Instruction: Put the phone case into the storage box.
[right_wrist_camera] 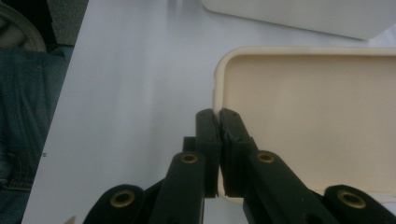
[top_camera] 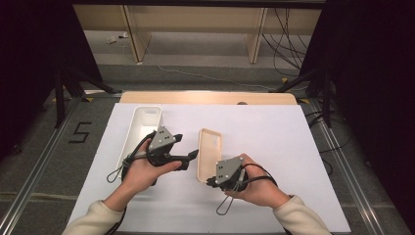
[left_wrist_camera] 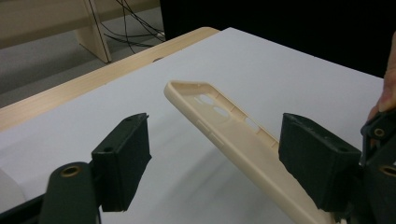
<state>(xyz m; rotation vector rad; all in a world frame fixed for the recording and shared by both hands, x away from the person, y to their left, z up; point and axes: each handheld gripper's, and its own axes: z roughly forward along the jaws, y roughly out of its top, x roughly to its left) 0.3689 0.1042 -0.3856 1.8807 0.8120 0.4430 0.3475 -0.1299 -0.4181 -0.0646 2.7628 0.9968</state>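
A beige phone case (top_camera: 209, 152) is tilted up off the white sheet, inner side showing. My right gripper (top_camera: 210, 180) is shut on the rim at the case's near end; in the right gripper view the jaws (right_wrist_camera: 219, 130) pinch the side wall of the phone case (right_wrist_camera: 317, 116). My left gripper (top_camera: 185, 148) hovers just left of the case, jaws apart. In the left gripper view the phone case (left_wrist_camera: 224, 133) runs diagonally into the gap of the left gripper (left_wrist_camera: 215, 163), its lower part hidden behind the right-hand pad (left_wrist_camera: 317, 163). The pads are not pressing on it.
A long white tray (top_camera: 142, 122) lies on the sheet to the left, under my left hand, and shows at the top of the right gripper view (right_wrist_camera: 303, 14). The white sheet (top_camera: 284, 147) covers a wooden table (top_camera: 205, 98). Cables and dark stands sit beyond the table.
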